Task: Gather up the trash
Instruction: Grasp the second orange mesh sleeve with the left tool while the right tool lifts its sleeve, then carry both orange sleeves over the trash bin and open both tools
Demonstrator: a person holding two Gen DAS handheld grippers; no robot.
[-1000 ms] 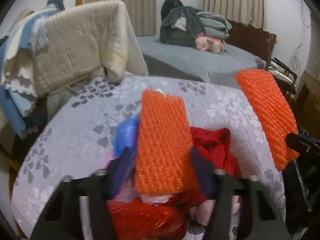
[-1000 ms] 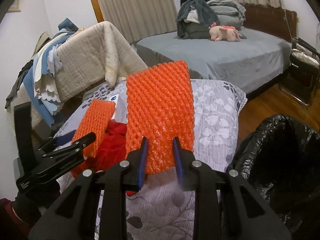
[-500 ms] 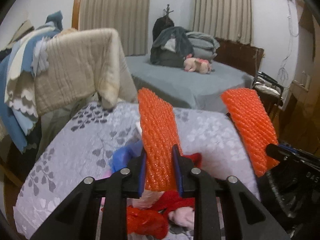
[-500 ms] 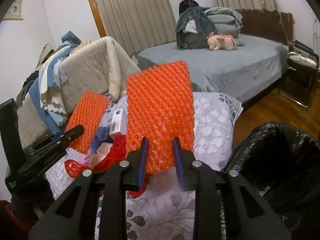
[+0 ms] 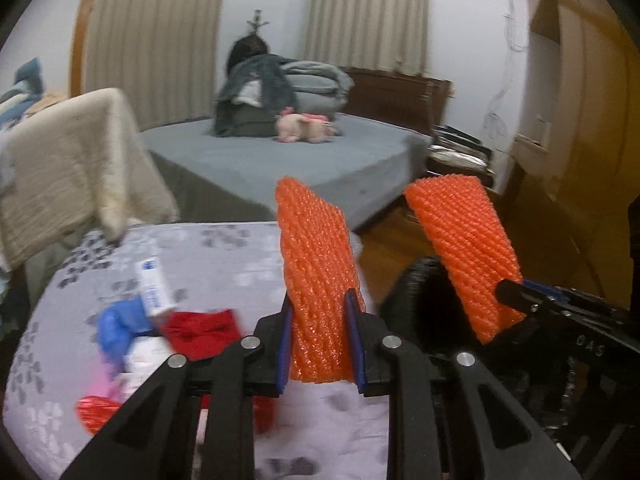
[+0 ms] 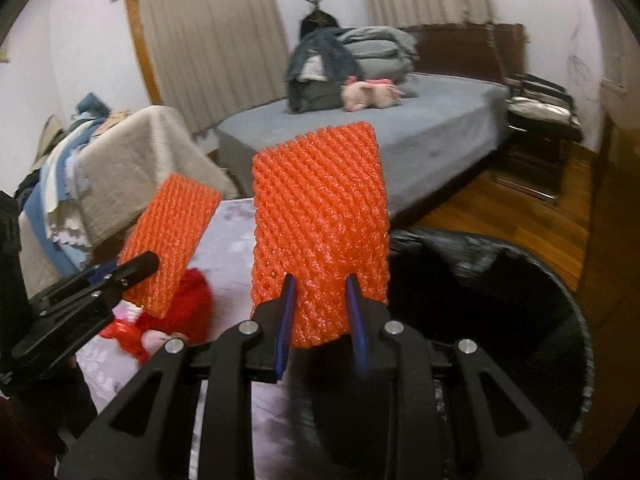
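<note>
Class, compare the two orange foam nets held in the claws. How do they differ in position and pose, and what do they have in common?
The left claw holds its orange foam net above the patterned table cloth, beside the trash pile; the right claw holds its orange foam net at the edge of the black trash bag. From the right wrist view, the left net tilts, while the right net stands nearly upright. Both are orange mesh foam sleeves, each clamped at its lower end.

The letters "DAS" stand in white on the black body of the right hand-held gripper [image 5: 516, 294]; the white box [image 5: 152, 286] shows only blurred blue print.
</note>
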